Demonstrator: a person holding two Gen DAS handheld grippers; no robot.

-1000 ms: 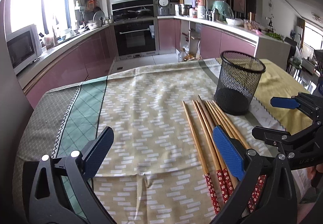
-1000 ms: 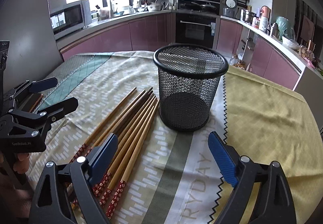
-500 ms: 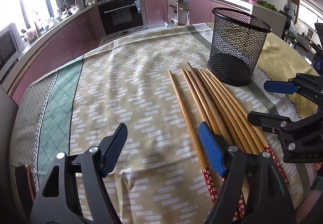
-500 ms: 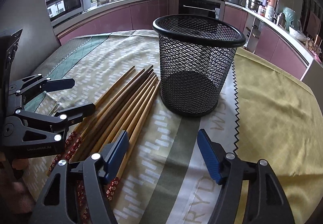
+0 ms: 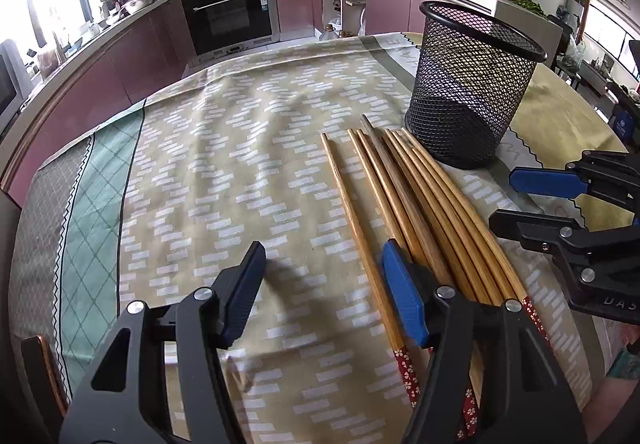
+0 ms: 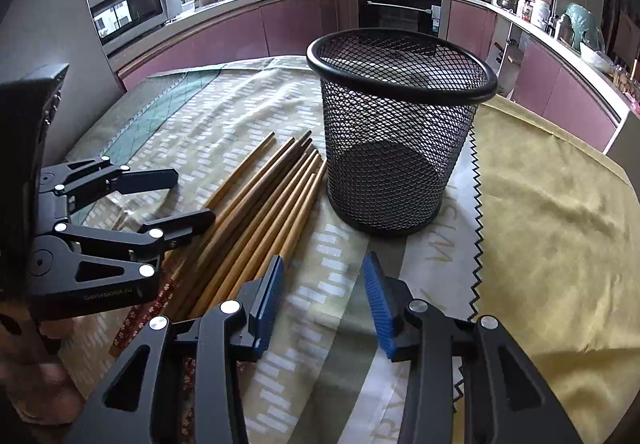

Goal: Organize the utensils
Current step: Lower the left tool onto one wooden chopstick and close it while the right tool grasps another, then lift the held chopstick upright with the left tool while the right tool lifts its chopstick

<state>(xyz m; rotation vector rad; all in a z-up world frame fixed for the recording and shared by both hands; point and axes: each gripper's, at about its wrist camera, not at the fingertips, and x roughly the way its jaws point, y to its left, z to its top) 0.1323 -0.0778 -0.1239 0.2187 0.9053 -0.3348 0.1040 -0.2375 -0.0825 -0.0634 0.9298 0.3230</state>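
A row of wooden chopsticks (image 5: 424, 203) lies flat on the patterned tablecloth (image 5: 240, 163), side by side and touching, their thin tips pointing toward the far edge of the table and their red flowered ends toward the near edge. A black mesh holder (image 6: 400, 131) stands upright just beside the tips, on the side toward the yellow part of the cloth; whether it touches the nearest tips cannot be told. It has nothing in it.

The left gripper (image 5: 324, 296) hangs tilted down over the near part of the table. Its jaws are closing but nothing is pinched: the leftmost chopstick runs below the gap, close to the blue pad of the right finger (image 5: 400, 300), and that finger sits over the next sticks, while the other finger is above bare cloth. Whether the fingers touch the sticks or the cloth cannot be told.

The right gripper (image 6: 324, 304) is also tilted down, just beside the row on the holder's side. Its jaws are closing too, with only cloth between them; its left finger (image 6: 266, 308) is next to the outermost chopstick. Part of a hand (image 6: 36, 380) shows under the left gripper in the right wrist view
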